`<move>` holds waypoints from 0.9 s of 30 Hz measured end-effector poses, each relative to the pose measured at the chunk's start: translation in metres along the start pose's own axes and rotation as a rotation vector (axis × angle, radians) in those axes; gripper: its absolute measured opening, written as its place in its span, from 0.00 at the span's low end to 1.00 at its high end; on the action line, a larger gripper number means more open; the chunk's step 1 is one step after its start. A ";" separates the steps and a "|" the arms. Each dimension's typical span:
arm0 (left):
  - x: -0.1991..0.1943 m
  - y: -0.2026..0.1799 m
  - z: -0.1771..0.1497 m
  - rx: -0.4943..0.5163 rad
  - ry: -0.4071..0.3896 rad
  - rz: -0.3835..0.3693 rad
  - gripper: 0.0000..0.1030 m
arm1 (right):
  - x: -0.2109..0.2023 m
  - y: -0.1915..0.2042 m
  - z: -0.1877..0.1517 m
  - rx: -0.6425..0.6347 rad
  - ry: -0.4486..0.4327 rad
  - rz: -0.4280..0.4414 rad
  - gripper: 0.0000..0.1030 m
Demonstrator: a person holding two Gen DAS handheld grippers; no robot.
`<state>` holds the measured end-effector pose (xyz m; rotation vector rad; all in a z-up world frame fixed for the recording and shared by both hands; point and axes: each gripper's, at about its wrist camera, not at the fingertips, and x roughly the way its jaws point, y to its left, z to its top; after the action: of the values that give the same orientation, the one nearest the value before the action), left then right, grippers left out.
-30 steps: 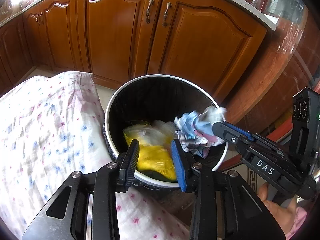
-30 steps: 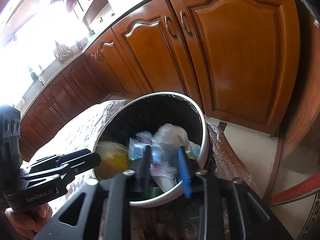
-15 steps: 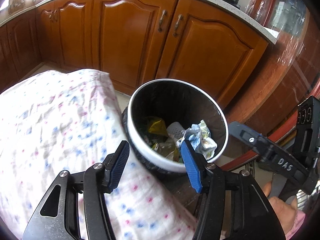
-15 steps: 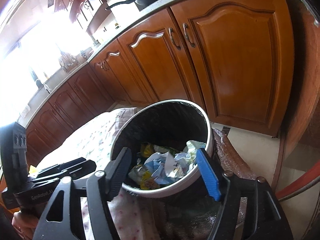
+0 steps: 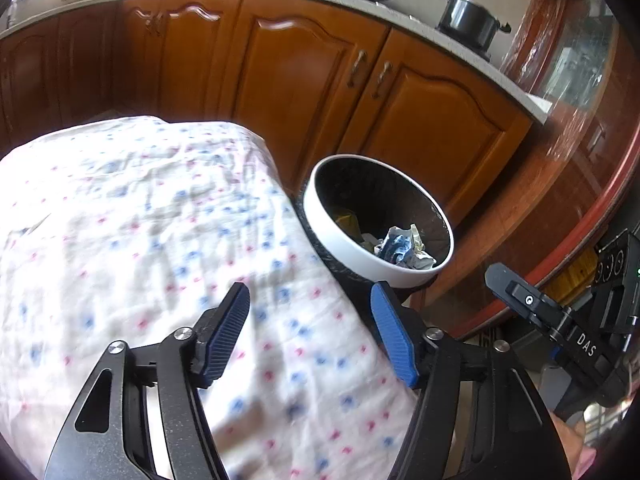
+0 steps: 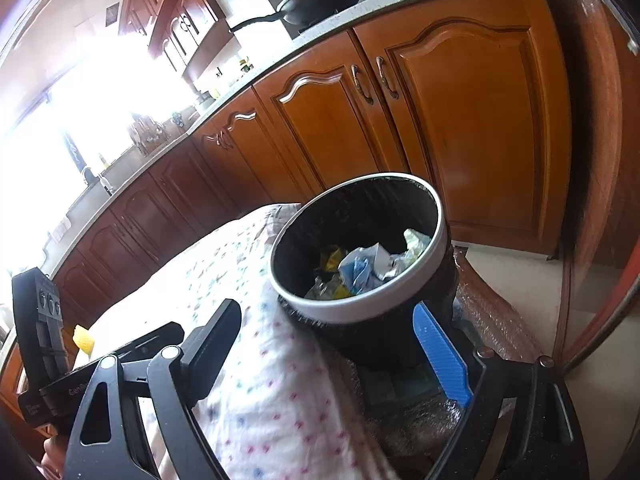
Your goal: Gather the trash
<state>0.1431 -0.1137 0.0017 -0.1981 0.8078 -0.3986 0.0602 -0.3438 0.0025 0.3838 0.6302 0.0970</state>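
A round bin with a white rim [image 5: 344,236] [image 6: 340,312] and a black liner stands beside the cloth-covered table. Crumpled blue-and-white paper [image 5: 398,244] [image 6: 362,266] and yellow wrappers [image 6: 331,260] lie inside it. My left gripper [image 5: 310,332] is open and empty, held above the tablecloth, back from the bin. My right gripper [image 6: 328,348] is also open and empty, below and in front of the bin. A small yellow piece [image 6: 83,338] lies on the table at the far left of the right wrist view.
A white tablecloth with pink and blue dots [image 5: 132,220] [image 6: 256,392] covers the table. Wooden cabinets [image 5: 320,80] run behind, with a pot [image 5: 470,20] and a pan [image 6: 320,0] on the counter. Bubble wrap [image 6: 492,320] lies on the floor by the bin.
Both grippers opened and dropped their trash into the bin, then pulled back and up away from it. The bin now looks smaller and farther.
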 end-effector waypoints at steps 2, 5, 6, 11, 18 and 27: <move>-0.007 0.002 -0.006 0.010 -0.018 0.012 0.65 | -0.005 0.007 -0.008 -0.017 -0.015 -0.012 0.89; -0.020 0.004 -0.016 0.022 -0.050 0.031 0.65 | -0.012 0.014 -0.016 -0.037 -0.029 -0.022 0.91; -0.025 0.005 -0.019 0.023 -0.061 0.034 0.65 | -0.014 0.017 -0.019 -0.047 -0.034 -0.026 0.92; -0.047 0.005 -0.031 0.051 -0.114 0.058 0.66 | -0.032 0.028 -0.028 -0.084 -0.086 -0.041 0.96; -0.080 -0.002 -0.044 0.089 -0.251 0.064 0.86 | -0.066 0.043 -0.035 -0.153 -0.247 -0.064 1.00; -0.099 -0.007 -0.063 0.122 -0.369 0.161 0.99 | -0.074 0.055 -0.058 -0.262 -0.328 -0.103 1.00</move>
<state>0.0333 -0.0799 0.0267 -0.0876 0.4313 -0.2476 -0.0323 -0.2899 0.0218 0.1086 0.3067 0.0165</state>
